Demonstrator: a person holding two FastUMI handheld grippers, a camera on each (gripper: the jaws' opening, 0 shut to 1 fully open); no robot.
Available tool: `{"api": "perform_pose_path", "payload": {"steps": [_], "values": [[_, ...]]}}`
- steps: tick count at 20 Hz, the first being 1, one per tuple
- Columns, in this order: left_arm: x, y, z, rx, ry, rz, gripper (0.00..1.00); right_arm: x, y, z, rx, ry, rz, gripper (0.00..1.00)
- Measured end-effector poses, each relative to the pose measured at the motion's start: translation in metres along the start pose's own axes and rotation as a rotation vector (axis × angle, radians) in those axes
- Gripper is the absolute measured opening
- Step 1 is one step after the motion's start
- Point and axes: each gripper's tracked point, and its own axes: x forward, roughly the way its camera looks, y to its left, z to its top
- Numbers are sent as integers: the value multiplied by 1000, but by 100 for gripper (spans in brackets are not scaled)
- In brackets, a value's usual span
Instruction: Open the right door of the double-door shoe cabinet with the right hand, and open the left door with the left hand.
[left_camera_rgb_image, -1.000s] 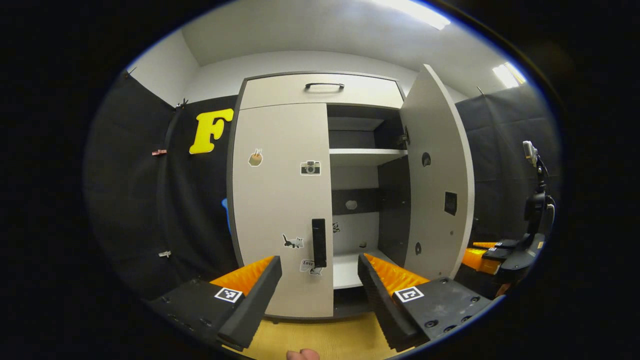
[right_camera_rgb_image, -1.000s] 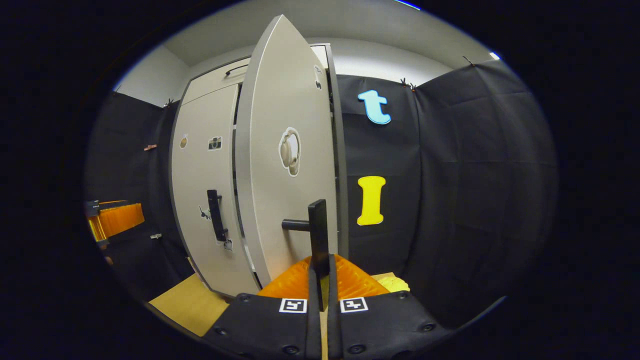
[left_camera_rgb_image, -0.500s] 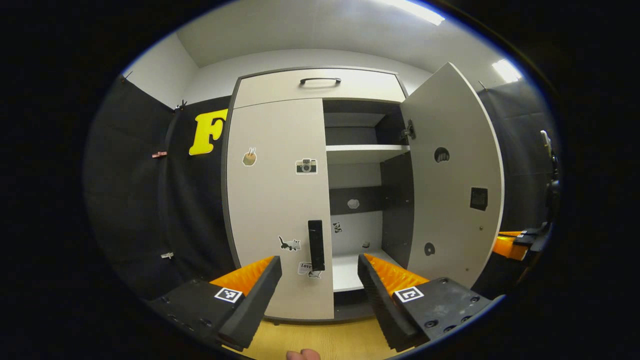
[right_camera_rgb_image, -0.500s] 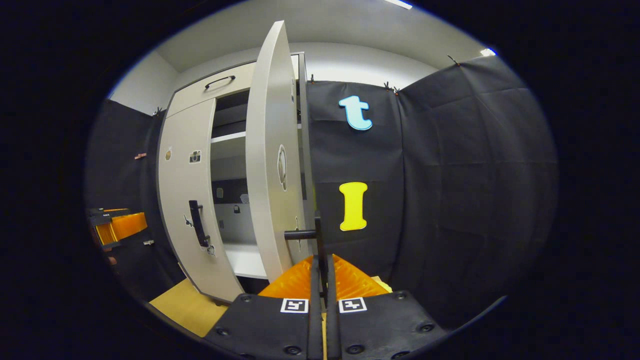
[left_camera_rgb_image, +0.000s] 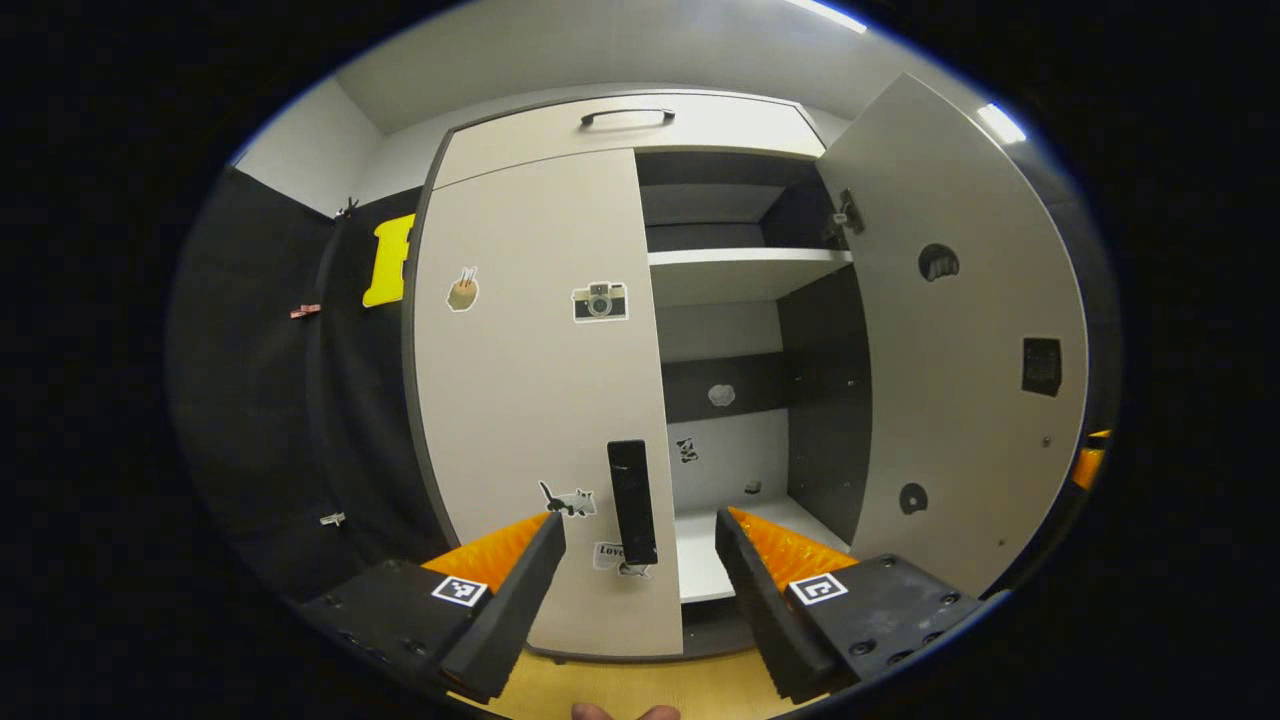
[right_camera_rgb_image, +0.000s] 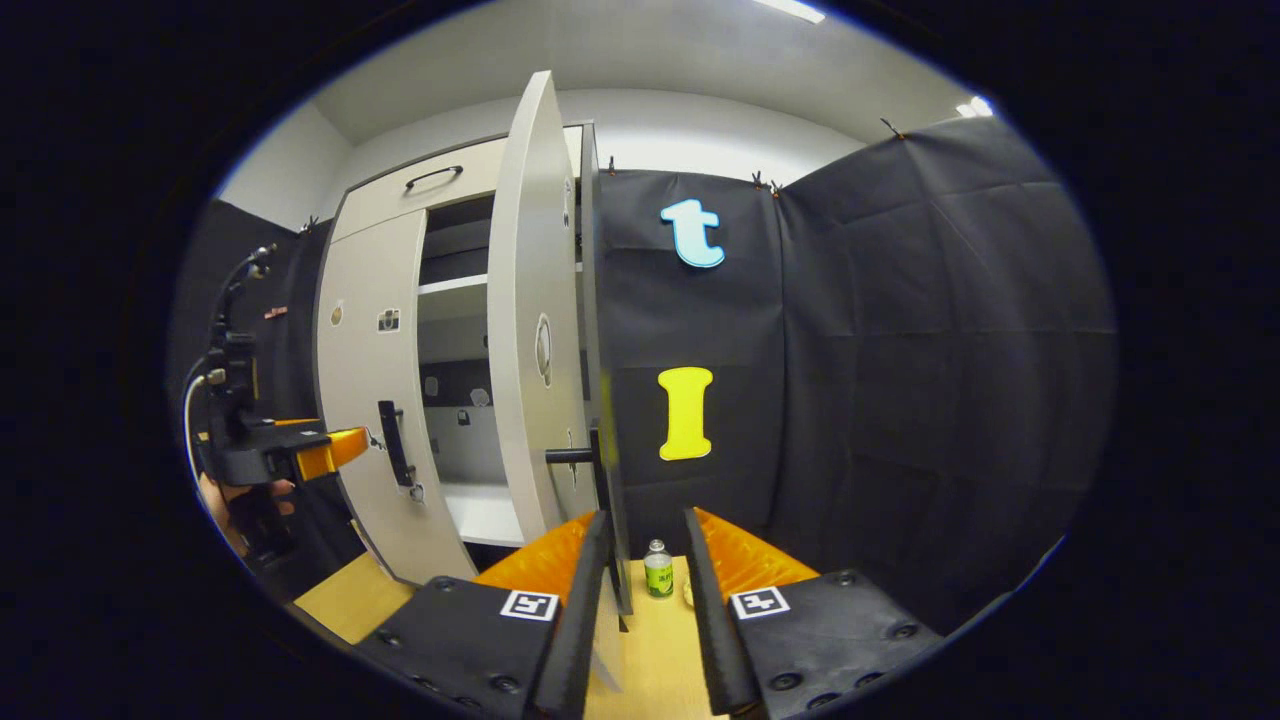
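1. Facing the shoe cabinet (left_camera_rgb_image: 560, 140), the left gripper (left_camera_rgb_image: 640, 545) is being held with fingers apart, its black left door handle (left_camera_rgb_image: 632, 488) between them, untouched; the left door (left_camera_rgb_image: 530, 380) is shut.
2. The right gripper (right_camera_rgb_image: 645, 545) is being held apart beside the right door handle (right_camera_rgb_image: 600, 465); the right door (right_camera_rgb_image: 525, 330) is being shown wide open.

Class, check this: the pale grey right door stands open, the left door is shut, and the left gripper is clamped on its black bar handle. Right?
Not quite. The left gripper is open, its fingers either side of the left door's black bar handle, as the left gripper view shows. The rest holds.

right door (left_camera_rgb_image: 960, 330) swung wide | cabinet bay (left_camera_rgb_image: 745, 400) open | left door (left_camera_rgb_image: 530, 390) blocks left half
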Motion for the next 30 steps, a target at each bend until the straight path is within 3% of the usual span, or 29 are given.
{"api": "perform_pose_path", "payload": {"steps": [4, 5, 11, 17, 25, 30], "values": [[40, 7, -6, -73, -11, 32, 95, -5, -1, -6, -22, 9, -7, 92], [50, 10, -9, -89, -8, 39, 94, -7, 0, -7, -30, 10, -5, 94], [92, 13, -32, -86, 31, 58, 60, -5, 4, -3, -29, 3, 19, 94], [109, 14, -35, -74, 21, 90, 36, -4, -2, 4, -28, -6, 11, 94], [115, 13, -43, -72, 31, 106, 35, -15, 2, 13, -14, -13, 11, 93], [108, 13, -44, -94, 81, 53, 20, -26, 16, 23, -40, -32, 19, 93]]}}
